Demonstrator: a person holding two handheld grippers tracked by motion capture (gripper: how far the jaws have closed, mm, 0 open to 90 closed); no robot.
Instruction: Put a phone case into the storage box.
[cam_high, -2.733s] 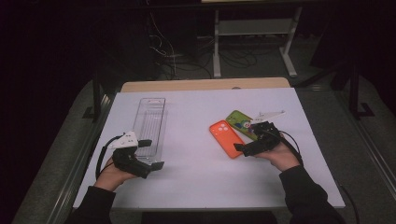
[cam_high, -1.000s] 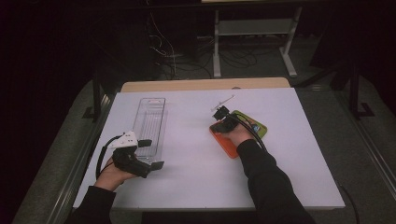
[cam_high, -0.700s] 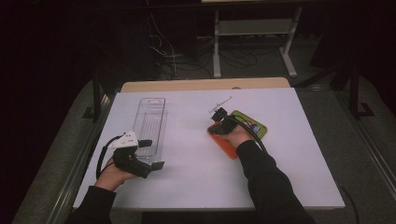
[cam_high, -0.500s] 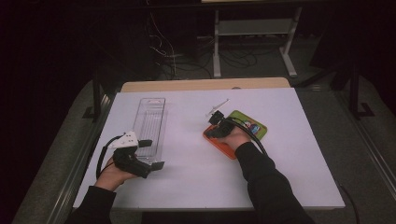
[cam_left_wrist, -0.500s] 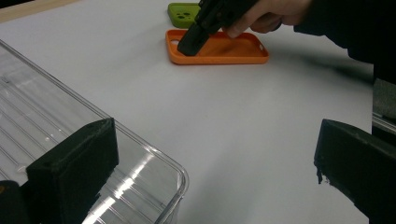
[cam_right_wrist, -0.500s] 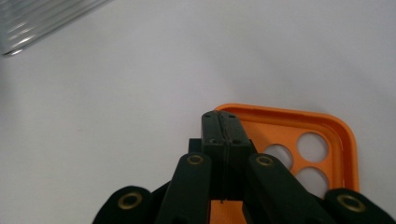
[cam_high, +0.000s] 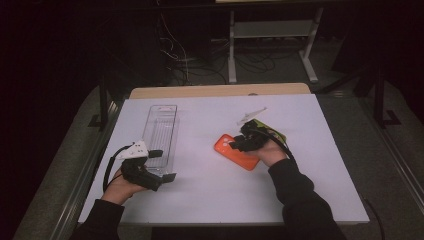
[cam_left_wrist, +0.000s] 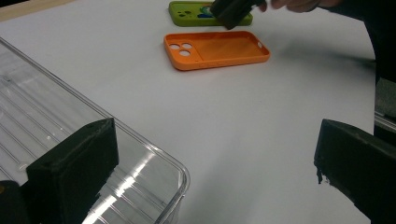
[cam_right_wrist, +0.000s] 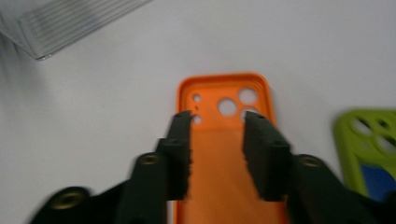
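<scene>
A long clear plastic ribbed tray (cam_high: 161, 135) lies on the white table top (cam_high: 200, 195) at about nine o'clock. A lime-green phone case with a blue patch (cam_right_wrist: 373, 154) lies flat at about two o'clock. Beyond the far edge, at twelve o'clock, stand tangled dark cables (cam_high: 200, 65) and a grey metal stand (cam_high: 272, 37).

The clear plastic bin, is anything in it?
Empty: the clear plastic bin shows only its ribbed floor; both phone cases lie outside on the table.
</scene>
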